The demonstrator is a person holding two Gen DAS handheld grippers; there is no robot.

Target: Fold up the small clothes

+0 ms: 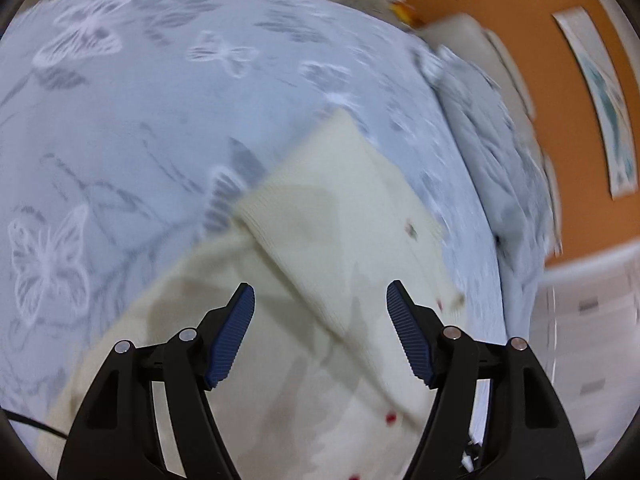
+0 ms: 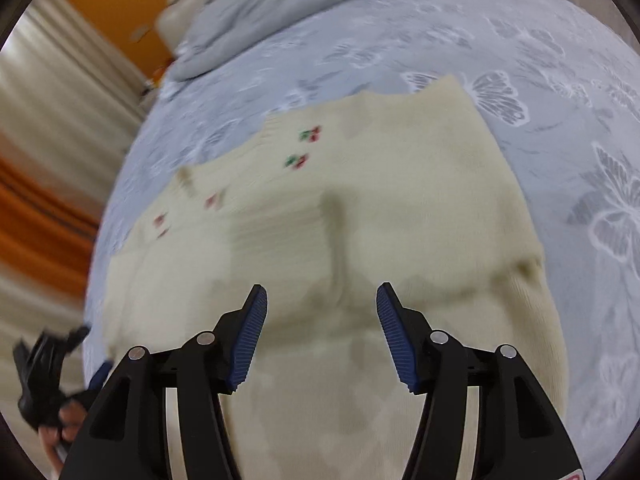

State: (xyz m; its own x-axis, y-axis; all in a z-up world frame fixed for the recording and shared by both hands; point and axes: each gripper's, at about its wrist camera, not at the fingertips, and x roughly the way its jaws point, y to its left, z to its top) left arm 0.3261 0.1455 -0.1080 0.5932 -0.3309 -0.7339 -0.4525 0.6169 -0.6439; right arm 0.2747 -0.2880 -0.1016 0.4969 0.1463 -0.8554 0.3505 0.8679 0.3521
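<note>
A small cream knit sweater (image 2: 360,208) with red and green cherry motifs lies on the pale blue butterfly-print bedspread (image 2: 560,80). In the left wrist view the sweater (image 1: 344,208) has a part folded over its body. My left gripper (image 1: 320,300) is open and empty, hovering just above the sweater. My right gripper (image 2: 320,304) is open and empty, also just above the sweater. The left gripper (image 2: 56,376) shows at the lower left of the right wrist view, blurred.
A crumpled grey-blue duvet (image 2: 280,4) lies at the head of the bed (image 1: 492,152). An orange wall with a picture (image 1: 600,96) and a cream headboard (image 1: 464,32) stand beyond. Curtains (image 2: 48,112) hang past the bed's edge. Both views are motion-blurred.
</note>
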